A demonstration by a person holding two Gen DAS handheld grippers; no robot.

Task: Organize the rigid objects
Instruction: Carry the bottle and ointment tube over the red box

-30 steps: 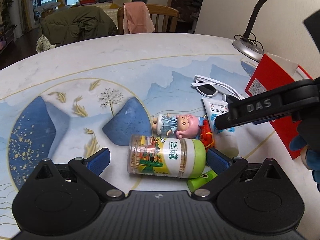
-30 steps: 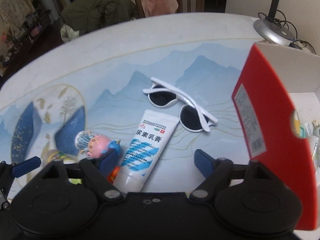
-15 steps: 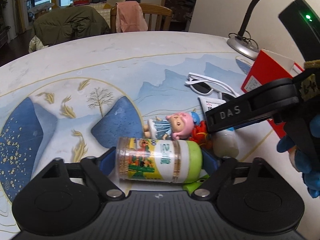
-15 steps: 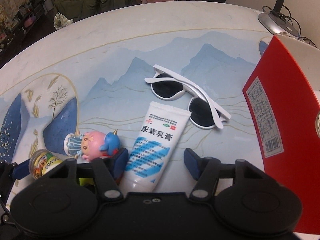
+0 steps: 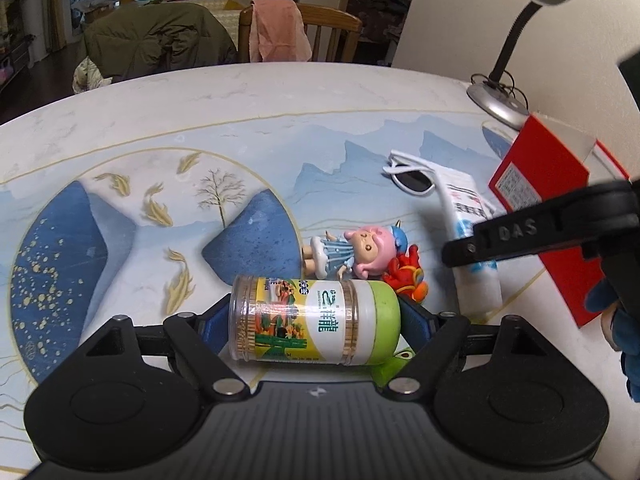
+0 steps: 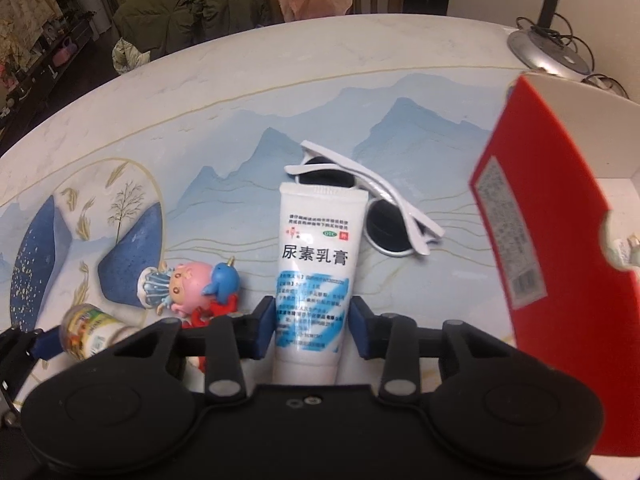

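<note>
Since a second ago both of my grippers have closed in: the left gripper (image 5: pixel 314 322), then spread wide around the toothpick jar (image 5: pixel 314 322), now has its blue pads pressed against both ends of it, and the right gripper (image 6: pixel 312 326), which was open with the cream tube off to its left, now has the tube centred between its pads.

In the left wrist view the jar lies on its side at lower centre, clear end to the left and green cap to the right, clenched between the jaws. Just above it the pink-haired doll (image 5: pixel 348 248) lies on the painted table (image 5: pixel 200 120), with a red toy (image 5: pixel 406 278) touching the jar's cap end. A green frog toy (image 5: pixel 394 360) peeks out beneath the cap.

In the right wrist view the white cream tube (image 6: pixel 316 264) runs up the middle of the frame, its lower part grasped between the jaws, its crimped end over the near lens of the white sunglasses (image 6: pixel 372 208). The red box (image 6: pixel 532 240) stands open at the right edge. A desk lamp base (image 6: pixel 548 50) sits at the upper right.
</note>
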